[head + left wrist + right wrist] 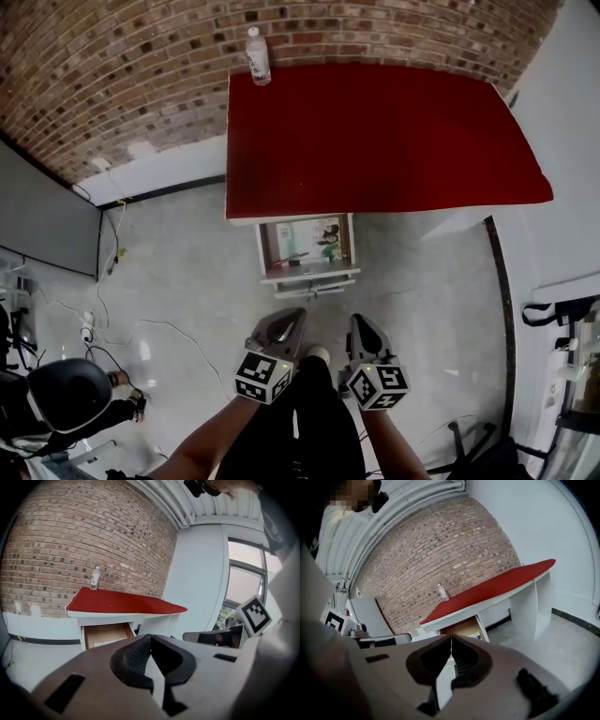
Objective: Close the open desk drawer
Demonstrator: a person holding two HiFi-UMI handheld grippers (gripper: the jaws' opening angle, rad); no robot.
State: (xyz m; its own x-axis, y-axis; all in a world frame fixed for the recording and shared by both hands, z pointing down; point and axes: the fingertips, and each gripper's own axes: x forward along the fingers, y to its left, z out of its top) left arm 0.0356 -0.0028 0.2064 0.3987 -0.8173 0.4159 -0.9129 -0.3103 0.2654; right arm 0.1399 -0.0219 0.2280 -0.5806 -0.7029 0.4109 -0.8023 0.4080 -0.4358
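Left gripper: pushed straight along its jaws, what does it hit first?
Most likely the open drawer under the red desk. The left gripper, jaws shut and empty, points toward it; only floor shows between. Depth unclear.

One desk, one drawer, one bottle

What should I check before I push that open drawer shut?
1. Drawer open under the desk: ok.
2. Left gripper shut, empty: ok.
3. Right gripper shut, empty: ok.
4. Grippers touching the drawer front: not ok, both are short of it.
5. Drawer contents below its rim: cannot tell.
6. Bottle upright at the desk's back corner: ok.
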